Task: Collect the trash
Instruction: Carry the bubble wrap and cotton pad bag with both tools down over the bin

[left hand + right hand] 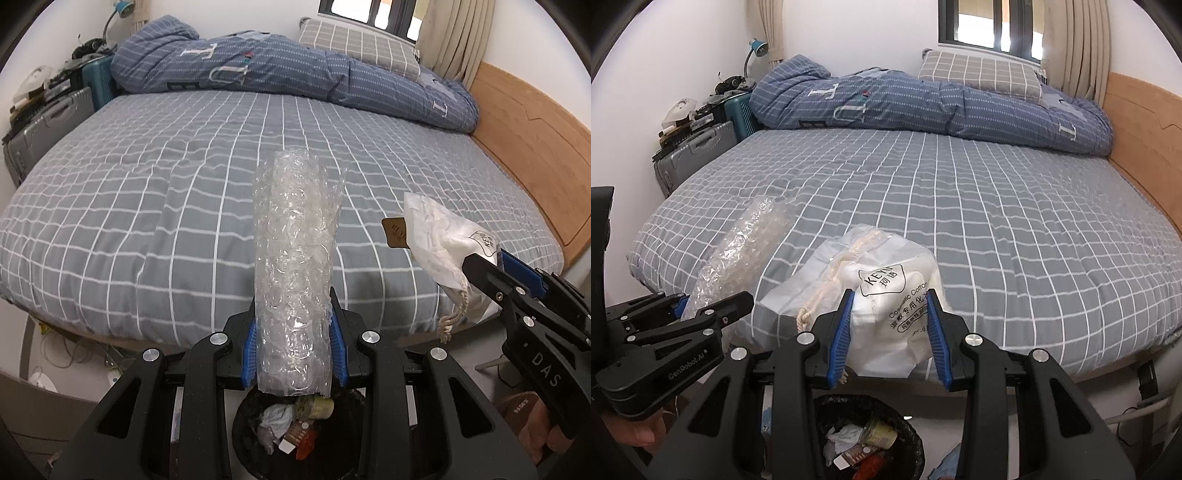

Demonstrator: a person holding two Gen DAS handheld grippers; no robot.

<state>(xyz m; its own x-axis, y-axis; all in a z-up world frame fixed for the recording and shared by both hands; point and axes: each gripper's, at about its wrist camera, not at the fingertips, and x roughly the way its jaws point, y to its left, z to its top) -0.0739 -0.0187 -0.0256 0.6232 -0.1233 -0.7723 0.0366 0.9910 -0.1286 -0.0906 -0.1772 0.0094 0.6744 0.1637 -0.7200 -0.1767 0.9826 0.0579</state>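
My left gripper is shut on a roll of clear bubble wrap, held upright above a black trash bin that has several scraps in it. My right gripper is shut on a white plastic cotton-pad bag with a rope drawstring, held over the same bin at the bed's foot. In the left wrist view the right gripper and its bag are at the right. In the right wrist view the left gripper and bubble wrap are at the left.
A bed with a grey checked sheet fills the view ahead. A blue quilt and a pillow lie at its far side. A wooden headboard is at the right. Suitcases stand at the left.
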